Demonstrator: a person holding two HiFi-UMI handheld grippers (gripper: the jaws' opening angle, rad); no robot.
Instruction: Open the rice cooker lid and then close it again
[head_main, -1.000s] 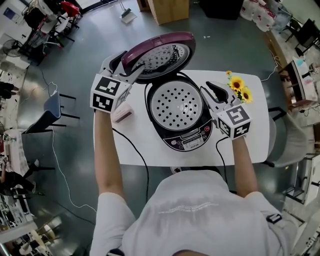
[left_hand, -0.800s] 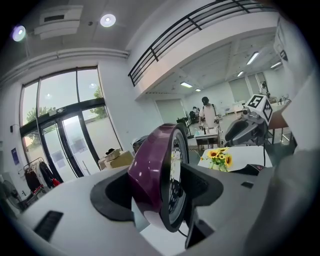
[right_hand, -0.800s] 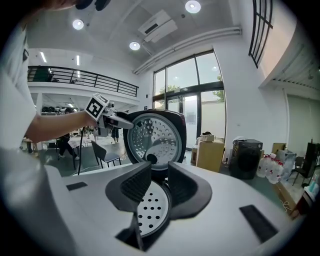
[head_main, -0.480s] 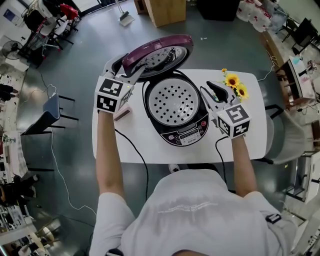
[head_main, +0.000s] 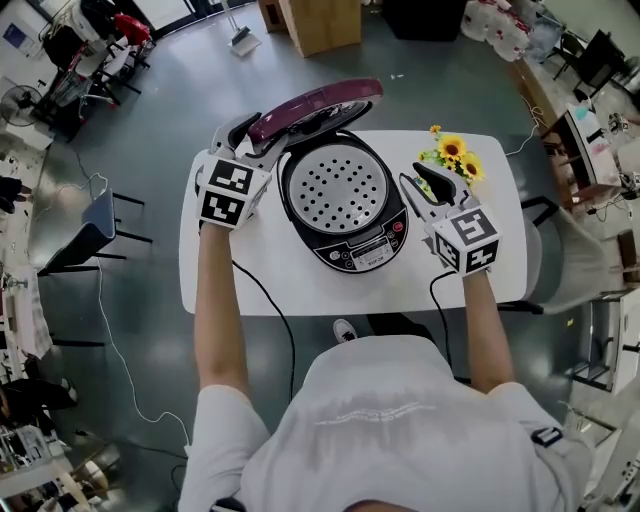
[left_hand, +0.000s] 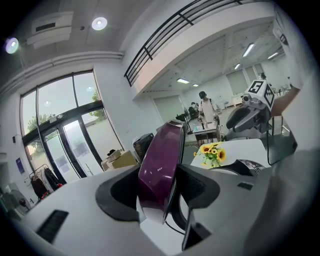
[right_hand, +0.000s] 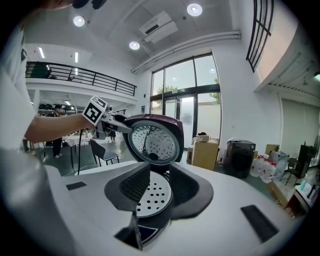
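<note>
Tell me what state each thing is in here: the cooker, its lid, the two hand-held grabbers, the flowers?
lid: open, tilted up behind the pot.
rice cooker: uncovered, perforated inner plate showing.
left gripper: fingers shut on the lid's rim.
right gripper: fingers apart, empty, to the cooker's right.
sunflowers: upright on the table.

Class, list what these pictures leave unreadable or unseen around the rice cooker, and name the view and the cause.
- Print on the control panel: head view, too small to read.
- What lies under the perforated tray: head and right gripper views, the tray covers it.
- Hinge of the lid: head view, under the tilted lid itself.
- End of the cable: head view, passes behind the person's shoulder.
</note>
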